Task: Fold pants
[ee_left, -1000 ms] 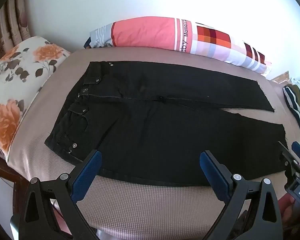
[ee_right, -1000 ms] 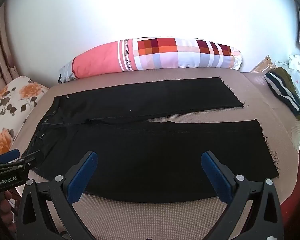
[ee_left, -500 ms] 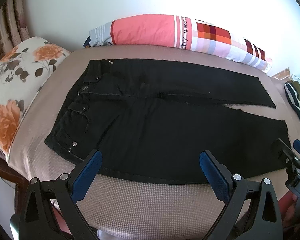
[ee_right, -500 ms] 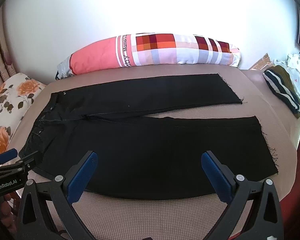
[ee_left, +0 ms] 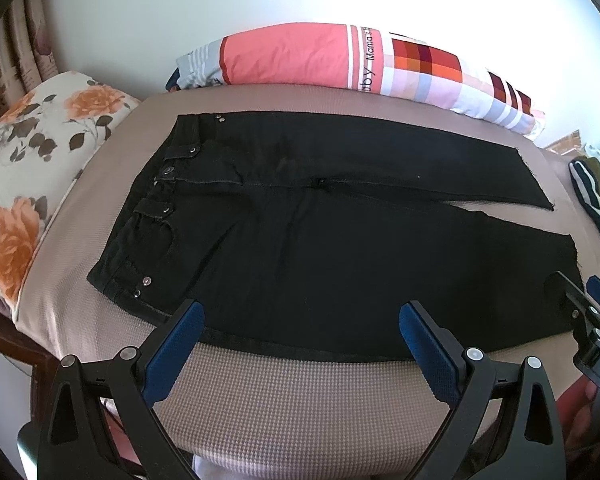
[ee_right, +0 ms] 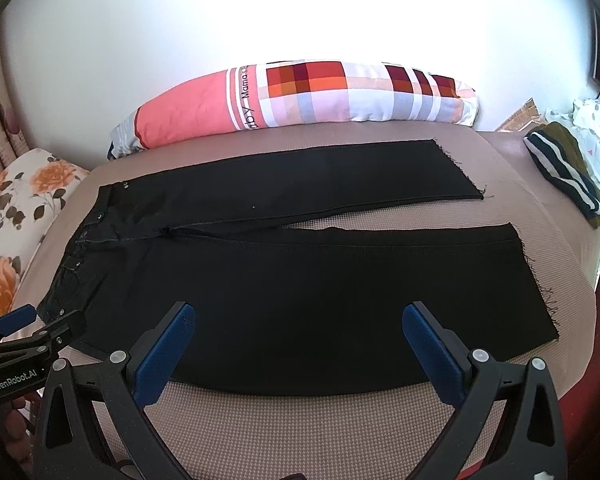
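Note:
Black pants (ee_left: 300, 220) lie spread flat on a tan bed (ee_left: 300, 400), waistband at the left, both legs running right with frayed hems. They also show in the right wrist view (ee_right: 300, 280). My left gripper (ee_left: 300, 320) is open and empty, hovering at the near edge of the pants by the hip. My right gripper (ee_right: 300, 320) is open and empty, above the near leg's lower edge. Each gripper shows at the edge of the other's view: the right one (ee_left: 592, 312), the left one (ee_right: 40, 324).
A pink and checked bolster pillow (ee_left: 360, 60) lies along the wall behind the pants. A floral pillow (ee_left: 28, 152) sits at the left. A striped dark garment (ee_right: 564, 168) lies at the right end of the bed. The bed's near edge (ee_right: 300, 440) is just below my grippers.
Both views have shifted slightly; the grippers have drifted a little, staying open. The pants have not moved.

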Demonstrator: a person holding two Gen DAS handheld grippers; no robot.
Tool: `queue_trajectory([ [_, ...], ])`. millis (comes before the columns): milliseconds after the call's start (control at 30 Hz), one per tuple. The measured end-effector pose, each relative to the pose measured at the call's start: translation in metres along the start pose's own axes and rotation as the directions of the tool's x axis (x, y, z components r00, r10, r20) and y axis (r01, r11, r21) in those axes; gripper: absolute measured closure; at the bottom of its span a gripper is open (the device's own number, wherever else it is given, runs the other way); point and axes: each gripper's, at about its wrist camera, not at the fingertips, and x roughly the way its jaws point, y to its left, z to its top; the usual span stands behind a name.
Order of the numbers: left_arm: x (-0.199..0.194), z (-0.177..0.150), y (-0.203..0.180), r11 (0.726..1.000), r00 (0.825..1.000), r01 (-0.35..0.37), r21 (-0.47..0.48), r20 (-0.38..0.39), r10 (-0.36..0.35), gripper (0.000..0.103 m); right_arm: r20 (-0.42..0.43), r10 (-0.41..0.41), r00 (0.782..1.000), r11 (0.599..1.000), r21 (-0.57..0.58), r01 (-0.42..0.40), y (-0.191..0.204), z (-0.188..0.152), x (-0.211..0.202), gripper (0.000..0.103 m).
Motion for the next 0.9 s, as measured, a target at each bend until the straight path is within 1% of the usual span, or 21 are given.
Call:
queue_trajectory([
  [467, 0.0035, -0.0051, -0.0020, 1.000, 1.000, -0.005, 0.008, -0.023, 0.006, 0.005, -0.008, 0.002, 1.000, 1.000, -0.003, -0.002, 0.0014, -0.0037, 0.0029, 0.000],
  [900, 0.0052, -0.0060, -0.0042, 1.000, 1.000, -0.006, 0.013, -0.025, 0.006, 0.005, -0.008, -0.003, 1.000, 1.000, -0.005, 0.003, 0.0023, -0.0034, 0.0039, 0.000],
])
